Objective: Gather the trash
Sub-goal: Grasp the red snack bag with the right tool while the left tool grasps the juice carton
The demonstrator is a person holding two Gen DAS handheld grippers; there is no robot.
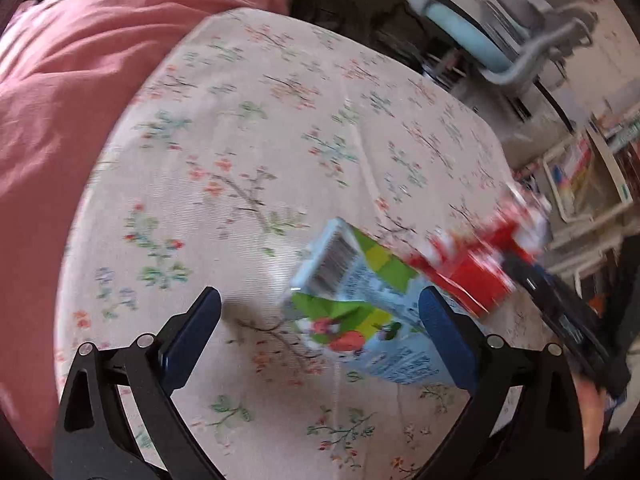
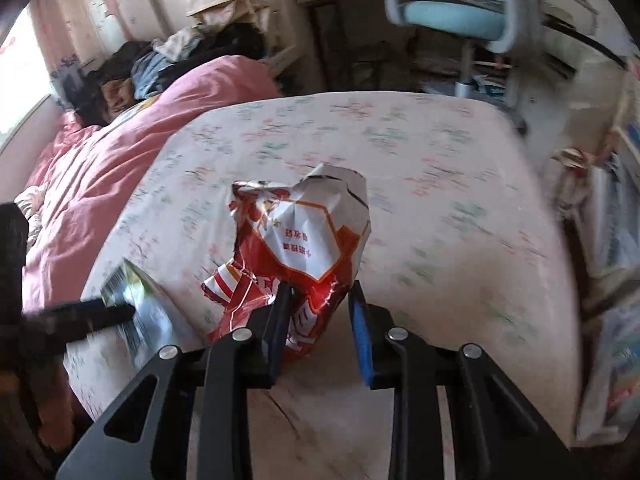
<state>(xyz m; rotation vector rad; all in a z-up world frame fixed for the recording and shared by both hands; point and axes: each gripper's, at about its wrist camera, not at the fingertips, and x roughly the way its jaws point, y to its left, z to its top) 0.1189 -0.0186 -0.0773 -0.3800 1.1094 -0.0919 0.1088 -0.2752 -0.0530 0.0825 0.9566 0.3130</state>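
On the floral bed [image 1: 248, 152], beside a pink quilt [image 1: 76, 80], the left hand-held gripper [image 1: 320, 320] has its jaws wide apart around a crumpled green-and-blue carton [image 1: 360, 300], one finger against its side. To its right, the right hand-held gripper [image 2: 320, 300] is clamped on a red-and-white wrapper [image 2: 304, 236]

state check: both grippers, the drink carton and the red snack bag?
left gripper: open, fingers wide, straddling the carton's near end, no clamp visible.
right gripper: shut on the red snack bag's lower end.
drink carton: lying on its side on the floral sheet, crumpled.
red snack bag: crumpled, held by the right gripper.
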